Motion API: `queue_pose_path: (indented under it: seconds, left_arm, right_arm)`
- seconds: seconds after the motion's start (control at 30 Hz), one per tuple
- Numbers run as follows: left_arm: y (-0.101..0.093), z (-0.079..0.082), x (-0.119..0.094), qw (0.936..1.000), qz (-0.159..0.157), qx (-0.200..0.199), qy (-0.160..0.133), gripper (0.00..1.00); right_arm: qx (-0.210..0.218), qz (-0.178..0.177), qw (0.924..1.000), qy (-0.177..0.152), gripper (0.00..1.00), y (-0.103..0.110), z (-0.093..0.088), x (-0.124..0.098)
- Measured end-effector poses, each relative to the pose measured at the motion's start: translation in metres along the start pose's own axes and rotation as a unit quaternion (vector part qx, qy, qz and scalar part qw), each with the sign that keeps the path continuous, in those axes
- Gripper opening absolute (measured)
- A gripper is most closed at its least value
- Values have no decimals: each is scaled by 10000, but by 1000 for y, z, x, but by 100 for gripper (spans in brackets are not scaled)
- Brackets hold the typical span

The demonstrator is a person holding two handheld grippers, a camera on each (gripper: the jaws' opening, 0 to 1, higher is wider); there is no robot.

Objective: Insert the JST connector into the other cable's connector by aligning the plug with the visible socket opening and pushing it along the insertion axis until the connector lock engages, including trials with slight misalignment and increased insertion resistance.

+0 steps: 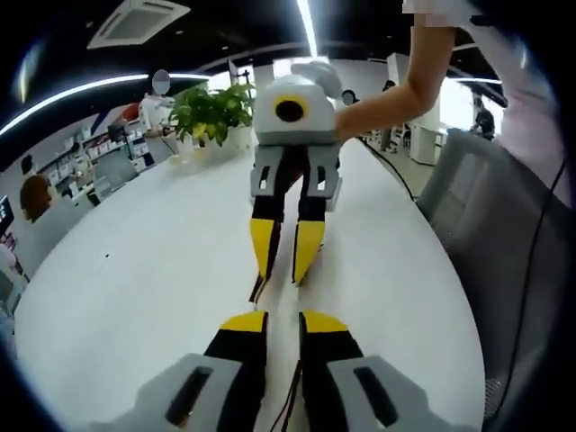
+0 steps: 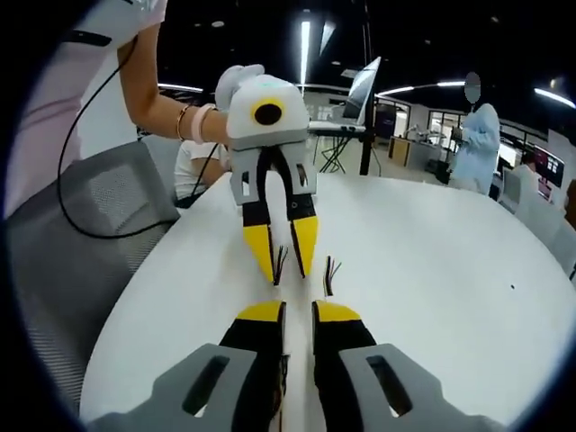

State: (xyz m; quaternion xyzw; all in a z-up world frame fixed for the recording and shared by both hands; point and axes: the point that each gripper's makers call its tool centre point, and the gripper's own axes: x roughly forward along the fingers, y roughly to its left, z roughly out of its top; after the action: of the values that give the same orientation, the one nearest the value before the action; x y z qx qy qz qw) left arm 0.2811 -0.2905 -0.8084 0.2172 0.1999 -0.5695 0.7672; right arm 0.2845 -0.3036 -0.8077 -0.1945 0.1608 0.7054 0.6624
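My left gripper had its yellow-tipped fingers nearly together, pinching a thin dark-wired cable above the white tabletop. My right gripper likewise clamped its fingers on the other thin wired cable, while a loose wire end lay just beside it.

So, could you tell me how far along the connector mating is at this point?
Done: each cable is picked up, the left gripper and right gripper each pinching wires. In hand: both tips face each other closely above the white table. Left: whether the connectors have met is too small to tell, so no lock is confirmed.
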Motion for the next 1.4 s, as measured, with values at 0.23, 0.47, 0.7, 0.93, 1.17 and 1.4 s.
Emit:
queue_pose_path:
  seconds: [0.23,0.47,0.7,0.93,1.17,1.4]
  left_arm:
    - [-7,-12,3,9999,-12,-92,126,7]
    - [-12,-24,4,9997,9,-128,226,8]
    - [-12,-30,7,9995,44,-199,236,8]
    - [-10,-35,11,9995,37,-204,243,7]
    - [-10,-37,13,9995,-26,-217,239,6]
    - [-11,-39,15,9995,-49,-207,251,3]
  right_arm:
    - [87,15,10000,41,9,4,-7,-2]
    - [113,14,9998,177,11,8,-17,-2]
    - [151,-46,9995,264,11,7,-24,-2]
    - [216,-112,9993,296,10,8,-35,0]
    - [276,-119,9991,304,9,8,-39,0]
    - [304,-130,9989,321,7,5,-43,-1]
